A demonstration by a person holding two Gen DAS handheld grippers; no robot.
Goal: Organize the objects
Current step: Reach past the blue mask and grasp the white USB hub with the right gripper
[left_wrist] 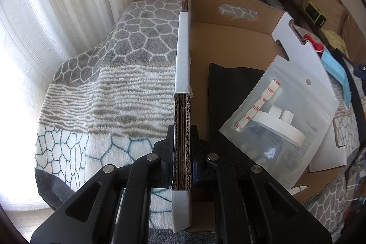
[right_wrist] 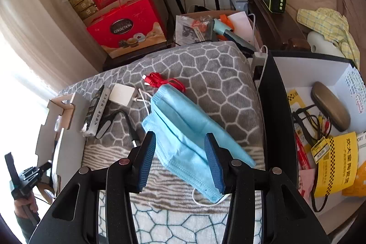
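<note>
A: Left gripper [left_wrist: 181, 166]?
B: Jaws pinched tight on the raw corrugated edge of the brown cardboard box w/ white outer skin [left_wrist: 183, 65]. That wall runs straight away from the jaws, standing upright. Inside the box: a frosted plastic zip pouch of white parts and red-lettered strips [left_wrist: 281, 116], lying on a flat black sheet [left_wrist: 228, 88].
A: Right gripper [right_wrist: 180, 160]?
B: Jaws spread, ribbed blue pads either side of the soft pale-blue pleated face masks [right_wrist: 185, 129], not pressing. No earlier view to compare.
A: Which way do they lie?
B: Long axis slants from far-left to near-right on the fuzzy grey honeycomb-pattern blanket [right_wrist: 217, 74]; white ear loop at the near end. Red coiled cable [right_wrist: 162, 82] touches the far end.
A: Room?
B: Open blanket to the left; black wall of a white-lined box [right_wrist: 276, 111] close on the right.
</note>
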